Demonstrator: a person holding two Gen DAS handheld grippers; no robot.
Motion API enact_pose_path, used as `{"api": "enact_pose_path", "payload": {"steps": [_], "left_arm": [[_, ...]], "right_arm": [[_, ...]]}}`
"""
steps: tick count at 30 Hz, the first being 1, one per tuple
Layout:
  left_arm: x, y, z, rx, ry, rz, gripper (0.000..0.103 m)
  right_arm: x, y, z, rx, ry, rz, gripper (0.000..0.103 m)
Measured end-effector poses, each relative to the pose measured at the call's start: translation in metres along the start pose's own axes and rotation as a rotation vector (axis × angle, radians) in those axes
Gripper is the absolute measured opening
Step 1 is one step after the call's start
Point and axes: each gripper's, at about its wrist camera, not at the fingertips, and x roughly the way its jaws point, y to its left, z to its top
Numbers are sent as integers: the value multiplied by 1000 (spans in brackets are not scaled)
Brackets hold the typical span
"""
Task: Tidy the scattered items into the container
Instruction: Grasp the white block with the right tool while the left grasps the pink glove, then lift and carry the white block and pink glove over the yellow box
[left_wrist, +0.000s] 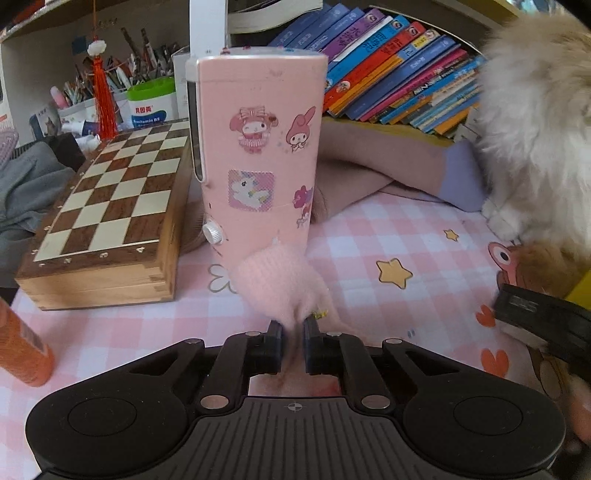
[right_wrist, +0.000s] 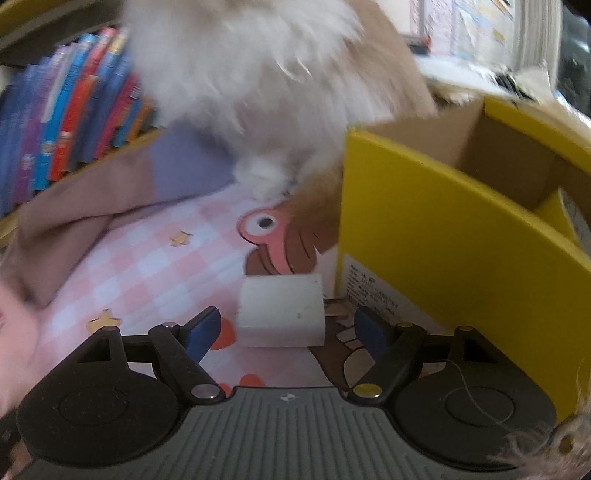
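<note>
Nearest in the left wrist view, the left gripper (left_wrist: 293, 334) is clamped on a fluffy pink knitted item (left_wrist: 280, 286), its dark pads pinching the fabric's lower end above the pink checked cloth (left_wrist: 388, 236) that covers the desk. Just behind the knit stands a tall pink stickered case (left_wrist: 258, 147), with a wooden chessboard box (left_wrist: 110, 206) to its left and an orange bottle (left_wrist: 22, 350) at the desk's near left edge. In the right wrist view, the right gripper (right_wrist: 284, 332) stands with its jaws apart, a white block (right_wrist: 280, 310) lying on the cloth between the blue fingertips, which do not press it. Just right of the block rises the yellow cardboard box (right_wrist: 443, 229), open at the top. Beyond it, a fluffy cream animal (right_wrist: 240, 74) sits near leaning books (right_wrist: 74, 110).
</note>
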Motion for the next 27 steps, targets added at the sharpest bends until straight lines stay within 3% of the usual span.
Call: {"api": "enact_pose_path", "payload": {"steps": [6, 9, 12, 27], "left_arm": [[-10, -7, 0, 29, 8, -24, 10], [-11, -8, -2, 24, 16, -29, 10], [-13, -7, -4, 17, 23, -30, 9], [-58, -10, 0, -8, -11, -15, 9]], "right_arm": [[8, 6, -2, -4, -10, -18, 78], [9, 5, 0, -20, -18, -30, 63], [11, 2, 2, -44, -17, -5, 63], [-33, -7, -1, -112, 70, 284, 63]]}}
